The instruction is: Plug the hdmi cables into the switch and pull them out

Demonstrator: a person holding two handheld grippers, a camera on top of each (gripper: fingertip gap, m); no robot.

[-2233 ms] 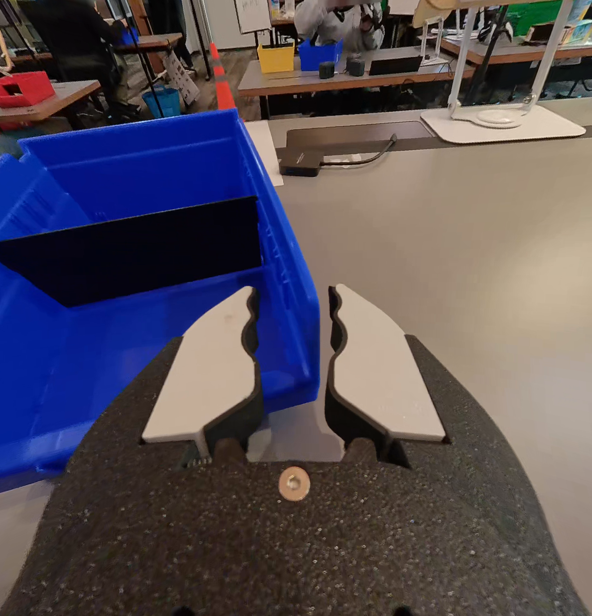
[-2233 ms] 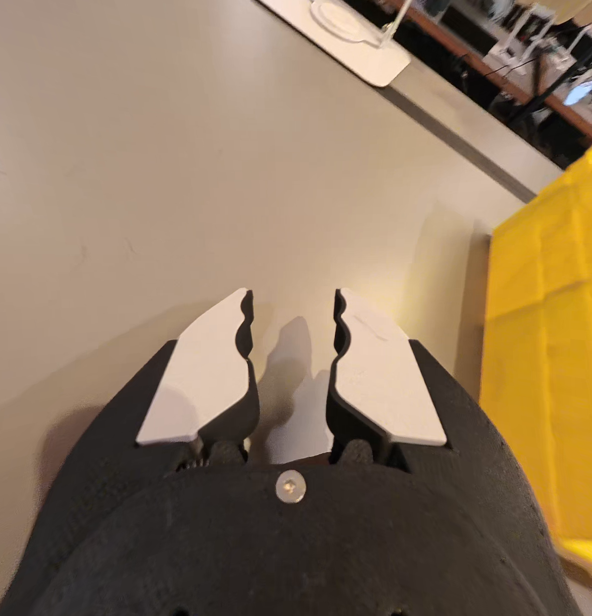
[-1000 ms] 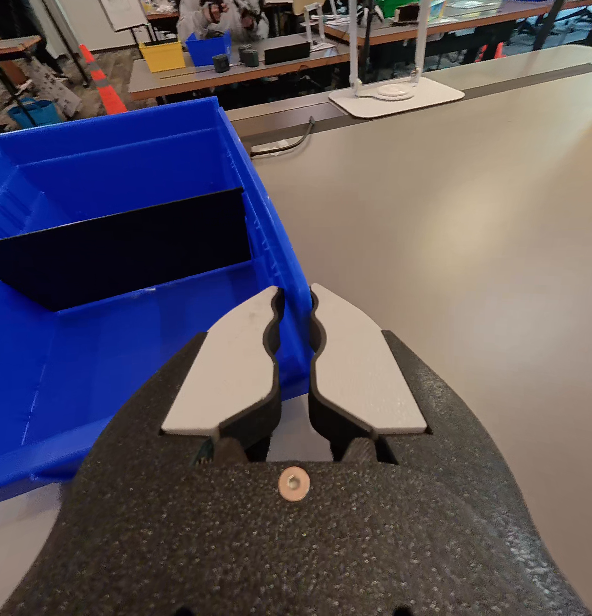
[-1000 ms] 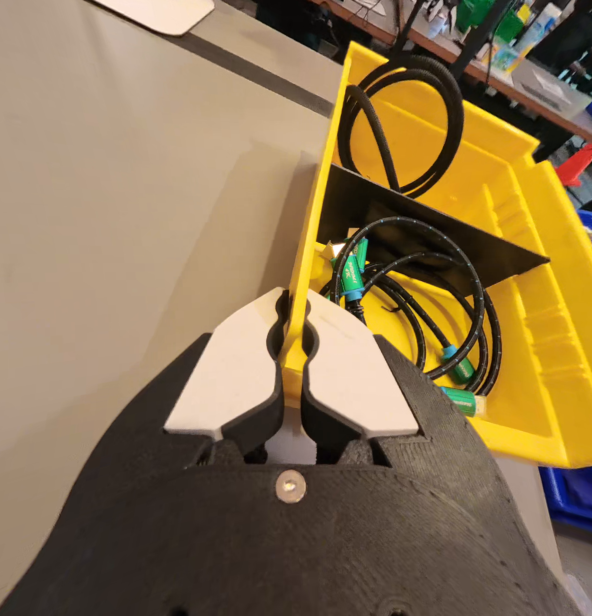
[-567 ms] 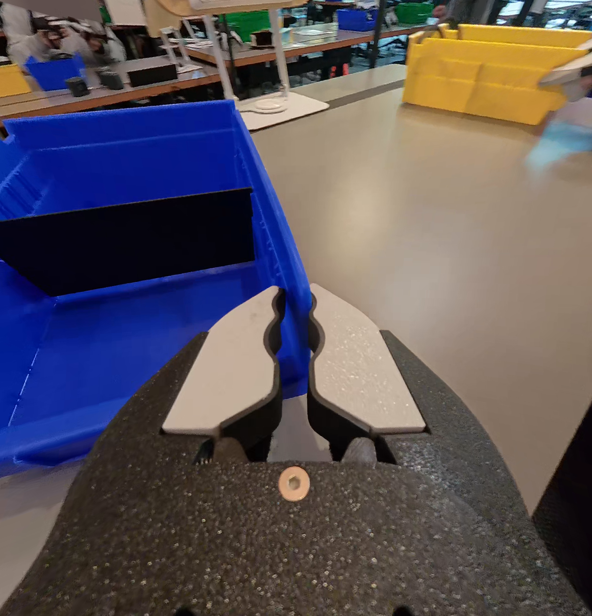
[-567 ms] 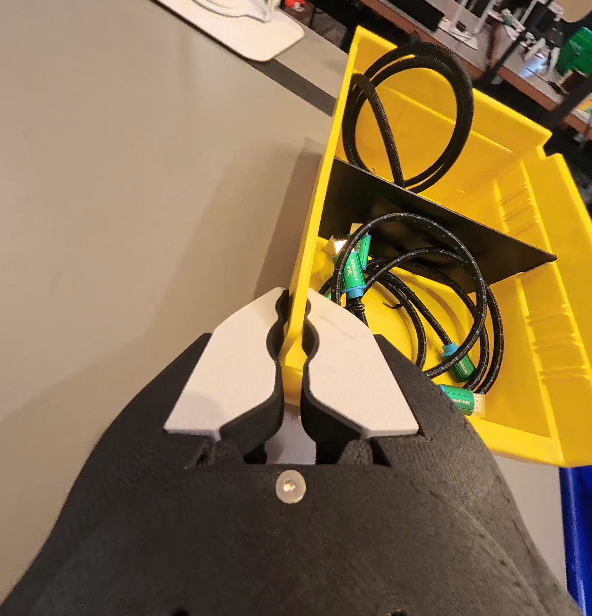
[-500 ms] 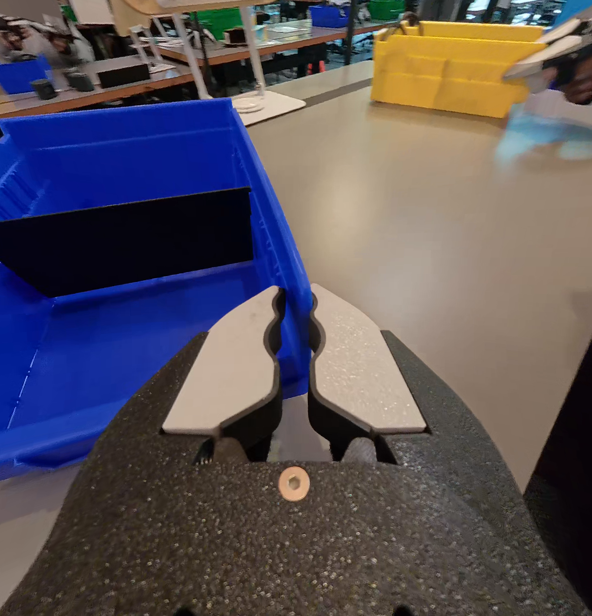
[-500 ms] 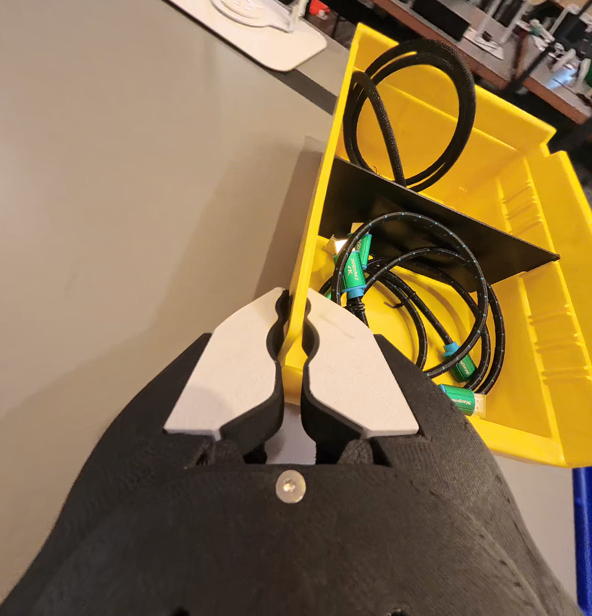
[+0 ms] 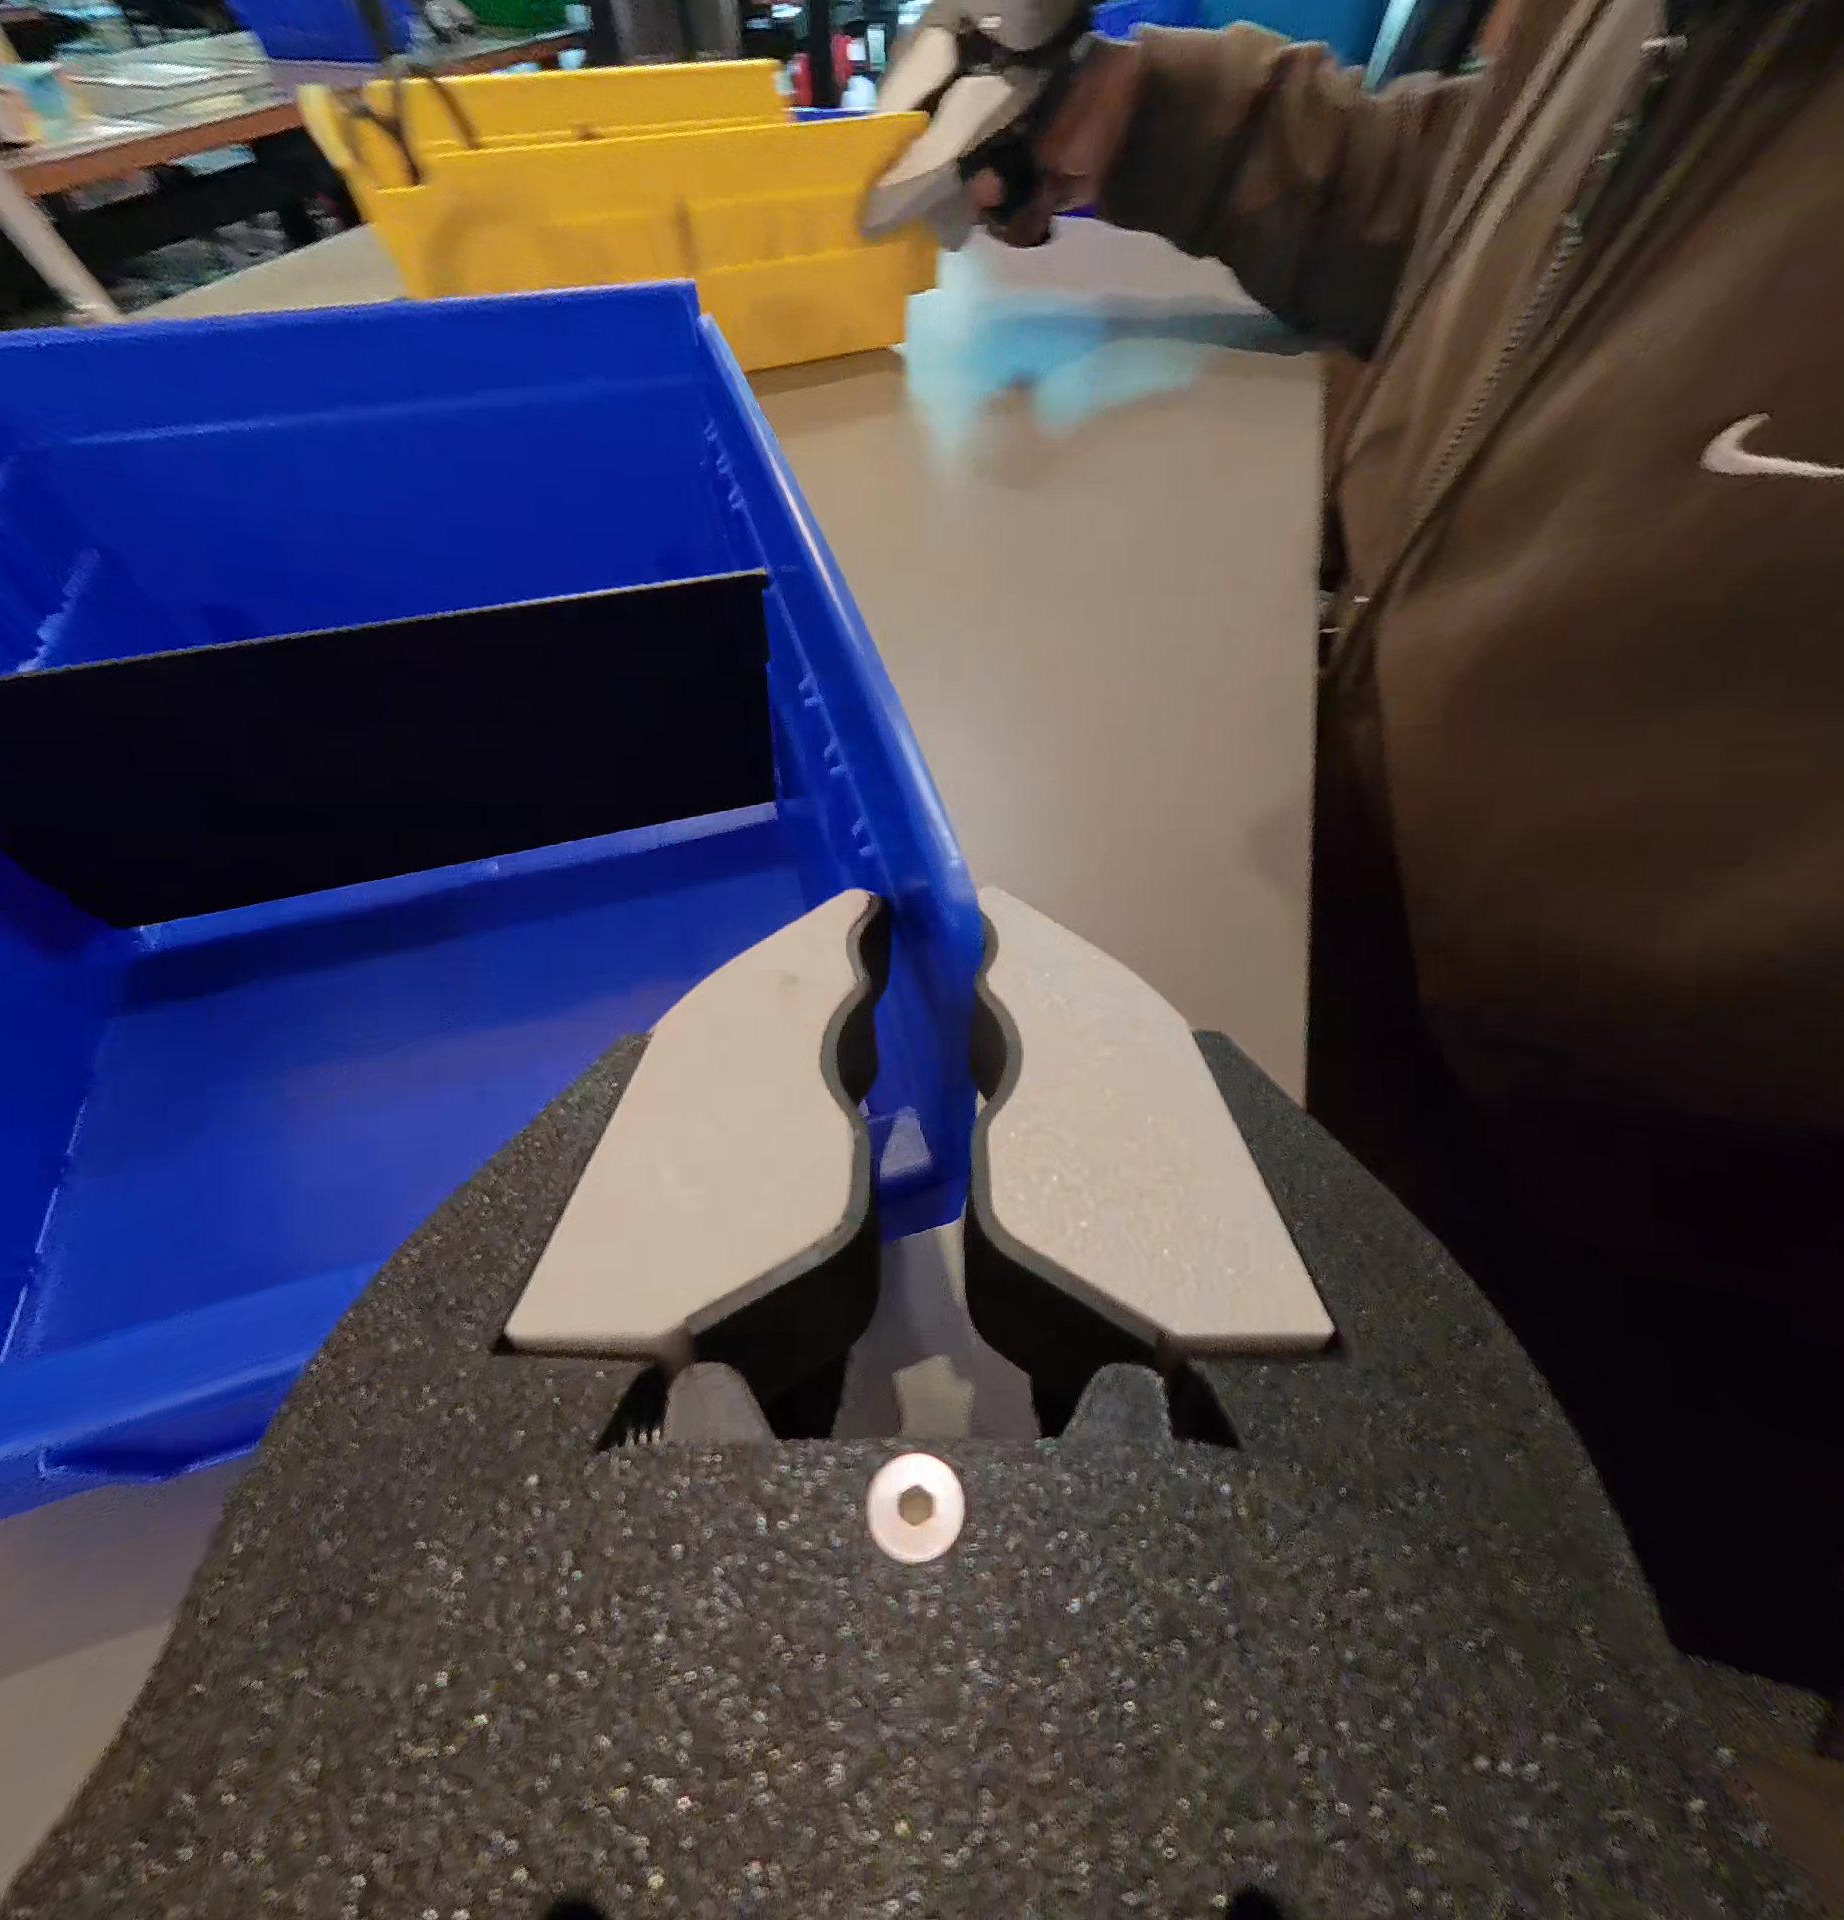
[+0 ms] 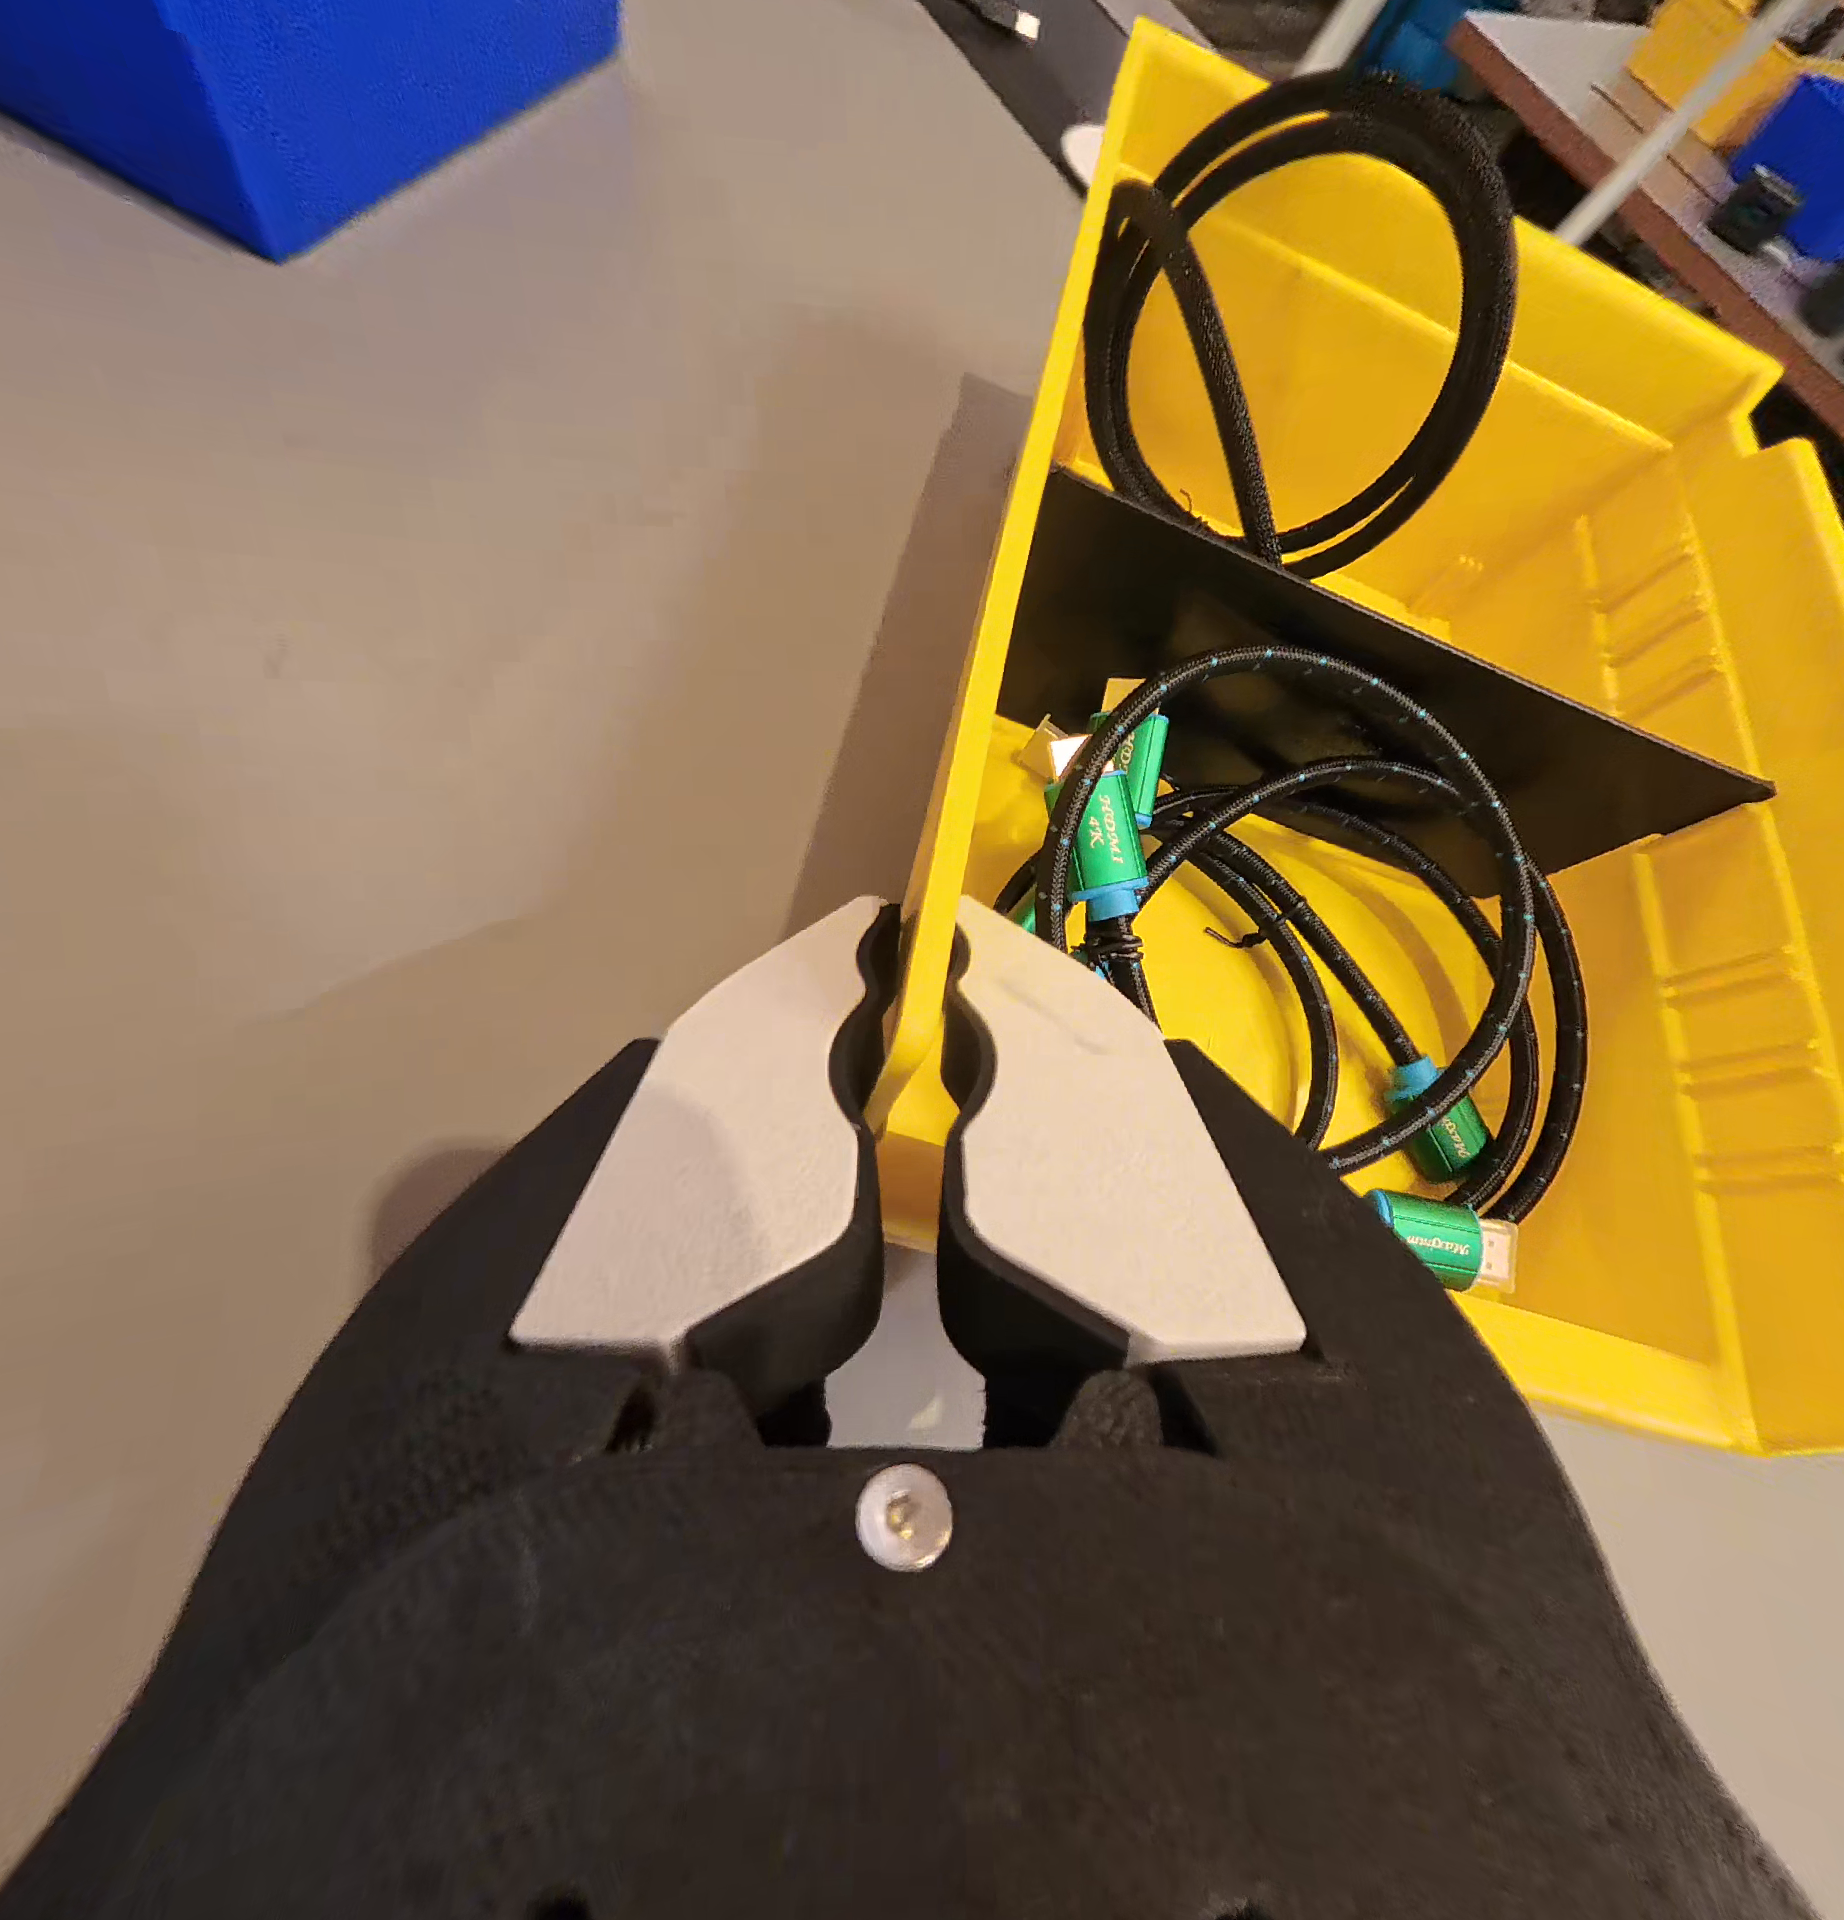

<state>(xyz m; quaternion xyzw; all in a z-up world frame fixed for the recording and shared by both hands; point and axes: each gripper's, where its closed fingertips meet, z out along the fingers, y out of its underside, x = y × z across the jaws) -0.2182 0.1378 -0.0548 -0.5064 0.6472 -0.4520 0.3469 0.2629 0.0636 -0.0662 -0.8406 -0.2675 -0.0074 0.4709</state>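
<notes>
Blue bin (image 9: pixel 398 499), split by a black divider (image 9: pixel 378 738), is sitting on our table (image 9: pixel 1084 644); our left gripper (image 9: pixel 928 935) is pinching its right wall. Our right gripper (image 10: pixel 923 940) is clamping the yellow bin (image 10: pixel 1011 582), which is holding black cables (image 10: pixel 1469 935) with green plugs (image 10: pixel 1100 842).

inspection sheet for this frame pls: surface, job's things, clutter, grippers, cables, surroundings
Surface: grey tabletop, bare between the bins.
Job's things: blue bin with black divider, nothing seen inside; yellow bin with black divider.
Clutter: blurred pale blue thing by the yellow bin, cannot tell what.
Grippers: left gripper shut on the blue bin's side wall; right gripper shut on the yellow bin's side wall.
Cables: black braided cables with green plugs in the near yellow compartment; black cable loop in the far one.
Surroundings: person's brown jacket; other tables and bins behind.
</notes>
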